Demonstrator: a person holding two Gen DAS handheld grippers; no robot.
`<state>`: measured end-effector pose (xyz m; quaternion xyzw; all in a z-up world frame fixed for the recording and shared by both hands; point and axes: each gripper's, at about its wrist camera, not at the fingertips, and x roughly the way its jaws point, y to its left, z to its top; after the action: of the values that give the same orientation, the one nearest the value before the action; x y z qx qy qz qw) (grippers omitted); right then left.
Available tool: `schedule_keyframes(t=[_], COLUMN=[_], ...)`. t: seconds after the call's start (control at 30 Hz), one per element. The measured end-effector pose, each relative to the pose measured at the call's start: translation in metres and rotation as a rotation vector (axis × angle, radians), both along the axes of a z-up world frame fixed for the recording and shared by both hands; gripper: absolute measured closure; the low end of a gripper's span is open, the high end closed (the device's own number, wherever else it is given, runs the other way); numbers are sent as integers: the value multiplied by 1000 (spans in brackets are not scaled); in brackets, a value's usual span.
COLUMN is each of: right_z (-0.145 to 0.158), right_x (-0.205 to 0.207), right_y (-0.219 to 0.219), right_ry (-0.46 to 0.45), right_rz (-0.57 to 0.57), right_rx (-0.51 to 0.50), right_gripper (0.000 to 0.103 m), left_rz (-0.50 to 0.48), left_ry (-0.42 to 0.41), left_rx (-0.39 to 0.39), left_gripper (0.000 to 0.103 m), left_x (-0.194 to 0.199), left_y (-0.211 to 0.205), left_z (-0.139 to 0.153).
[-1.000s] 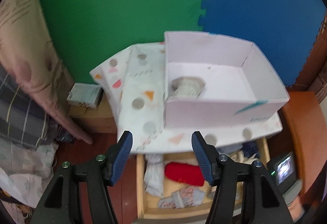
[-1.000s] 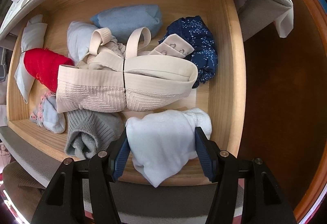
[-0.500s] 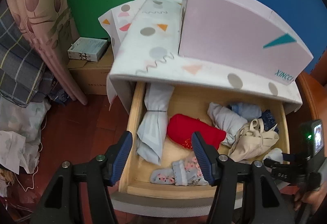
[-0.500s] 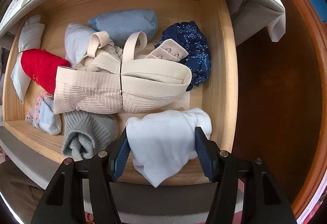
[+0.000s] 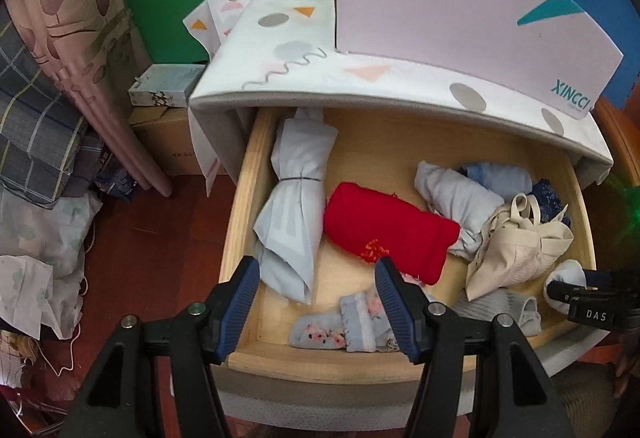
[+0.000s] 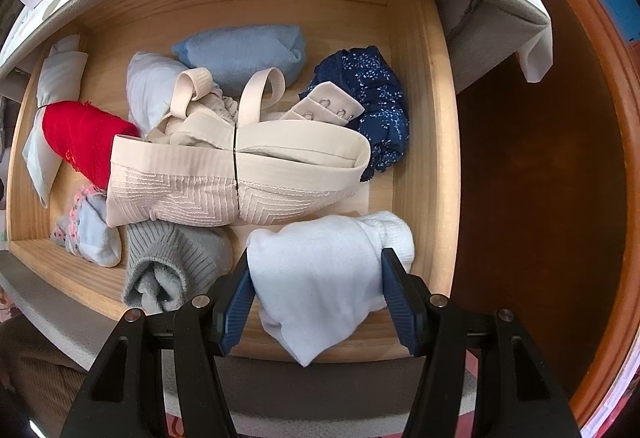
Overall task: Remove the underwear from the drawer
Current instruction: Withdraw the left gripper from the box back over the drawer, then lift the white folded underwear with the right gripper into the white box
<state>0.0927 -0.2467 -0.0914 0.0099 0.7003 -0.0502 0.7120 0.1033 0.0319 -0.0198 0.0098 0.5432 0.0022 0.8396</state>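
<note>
The open wooden drawer (image 5: pixel 236 238) (image 6: pixel 424 86) holds several rolled garments. My right gripper (image 6: pixel 316 298) has its blue fingers against both sides of a white rolled garment (image 6: pixel 328 270) at the drawer's front right; the same garment shows in the left wrist view (image 5: pixel 566 280). A beige bra (image 6: pixel 236 174) (image 5: pixel 520 250), a red roll (image 5: pixel 388 230) (image 6: pixel 80 138), a navy patterned piece (image 6: pixel 376 110) and a pale blue roll (image 6: pixel 244 54) lie in the drawer. My left gripper (image 5: pixel 316 302) is open and empty above the drawer's front left, over a floral sock (image 5: pixel 344 322).
A pink box (image 5: pixel 460 14) stands on the patterned dresser top (image 5: pixel 288 54). A grey ribbed sock (image 6: pixel 168 262) lies left of the white garment. A pale blue tied bundle (image 5: pixel 296 198) lies along the drawer's left side. Bedding (image 5: pixel 36 142) and a cardboard box (image 5: pixel 168 142) sit left.
My left gripper has dropped and tilted down from facing the box to looking into the drawer, moving closer. My right gripper has stayed around the white garment, nearly still.
</note>
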Motion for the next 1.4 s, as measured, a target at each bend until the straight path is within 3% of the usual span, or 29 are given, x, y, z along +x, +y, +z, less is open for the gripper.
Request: schedule_keyframes(t=[0.4,0.67,0.87,1.1,1.4], right_z=[10,41,87,166,272], right_x=[-2,0,3,13,64], right_y=[2,3,8,10,9], right_ry=[-28,-65,-126,-219,-380], right_rz=[-7,-2,14,64,82], right_rx=[11,25,35,25,6], right_gripper=[47,47,47,47,47], left_rz=[-22,-22,-19,-14,-10], left_ry=[-11,-14,-14,-15,-18], left_rx=[45,36,31,17,19], left_gripper=[41,41,41,41,41], left_x=[-2,-2,-2,-3,-3], left_y=[-9,-7,-7,-6,-6], left_z=[-1,0,-1,-1,-1])
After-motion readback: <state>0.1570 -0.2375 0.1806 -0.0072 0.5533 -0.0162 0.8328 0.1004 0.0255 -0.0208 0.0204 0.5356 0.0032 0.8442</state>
